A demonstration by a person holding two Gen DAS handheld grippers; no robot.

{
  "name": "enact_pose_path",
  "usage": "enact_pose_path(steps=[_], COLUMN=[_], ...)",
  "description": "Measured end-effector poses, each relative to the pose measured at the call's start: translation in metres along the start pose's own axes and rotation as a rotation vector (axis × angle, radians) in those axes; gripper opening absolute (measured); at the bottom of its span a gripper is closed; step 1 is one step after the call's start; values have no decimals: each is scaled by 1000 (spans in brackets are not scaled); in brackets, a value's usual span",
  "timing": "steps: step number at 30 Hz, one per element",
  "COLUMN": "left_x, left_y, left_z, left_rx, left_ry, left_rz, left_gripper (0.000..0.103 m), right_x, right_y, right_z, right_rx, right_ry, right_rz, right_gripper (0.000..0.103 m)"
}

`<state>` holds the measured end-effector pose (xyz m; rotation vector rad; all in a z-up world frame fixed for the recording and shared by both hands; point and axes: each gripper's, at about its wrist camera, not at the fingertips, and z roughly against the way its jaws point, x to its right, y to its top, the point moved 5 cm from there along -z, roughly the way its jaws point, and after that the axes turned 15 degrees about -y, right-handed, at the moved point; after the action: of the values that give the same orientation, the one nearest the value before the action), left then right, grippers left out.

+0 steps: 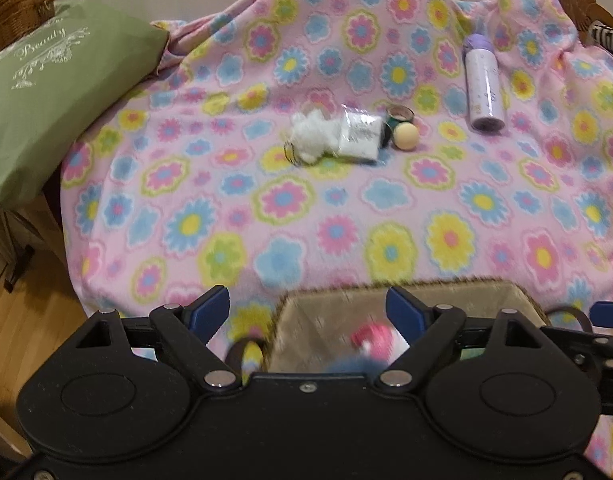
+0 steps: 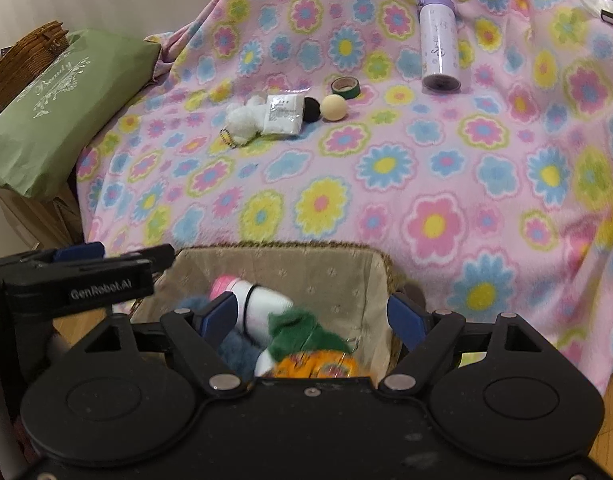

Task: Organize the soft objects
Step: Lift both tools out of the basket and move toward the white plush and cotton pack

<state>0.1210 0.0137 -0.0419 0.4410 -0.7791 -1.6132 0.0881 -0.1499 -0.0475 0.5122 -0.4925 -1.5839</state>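
A cloth-lined wicker basket point(image 2: 290, 268) sits at the near edge of the flowered blanket point(image 2: 386, 168); it also shows in the left wrist view point(image 1: 326, 320). It holds a pink and white soft toy point(image 2: 250, 300), a blue fluffy thing point(image 2: 234, 352) and a green and orange plush point(image 2: 306, 344). My right gripper point(image 2: 314, 316) is open and empty over the basket. My left gripper point(image 1: 310, 308) is open and empty above the basket's left side. Farther out lie a white fluffy toy point(image 2: 242, 120), a white packet point(image 2: 284, 114), a black ball point(image 2: 311, 109) and a cream ball point(image 2: 334, 108).
A tape roll point(image 2: 345, 87) and a purple-capped bottle point(image 2: 438, 48) lie farther back on the blanket. A green pillow point(image 2: 54, 120) and a wicker basket point(image 2: 26, 60) stand at the left. Wood floor point(image 1: 26, 320) shows below the blanket's left edge.
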Motion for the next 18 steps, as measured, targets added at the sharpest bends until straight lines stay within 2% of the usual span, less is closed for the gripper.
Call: enact_pose_path(steps=[7, 12, 18], left_x=[-15, -22, -32], left_y=[27, 49, 72], left_z=[-29, -55, -91], left_rx=[27, 49, 54], left_ry=[14, 36, 29], left_rz=[-15, -63, -91], left_gripper=[82, 83, 83], right_x=[4, 3, -1], right_y=[27, 47, 72], right_z=[-25, -45, -69], right_rx=[14, 15, 36], right_ry=[-31, -45, -63], right_rz=[3, 16, 41], right_gripper=[84, 84, 85])
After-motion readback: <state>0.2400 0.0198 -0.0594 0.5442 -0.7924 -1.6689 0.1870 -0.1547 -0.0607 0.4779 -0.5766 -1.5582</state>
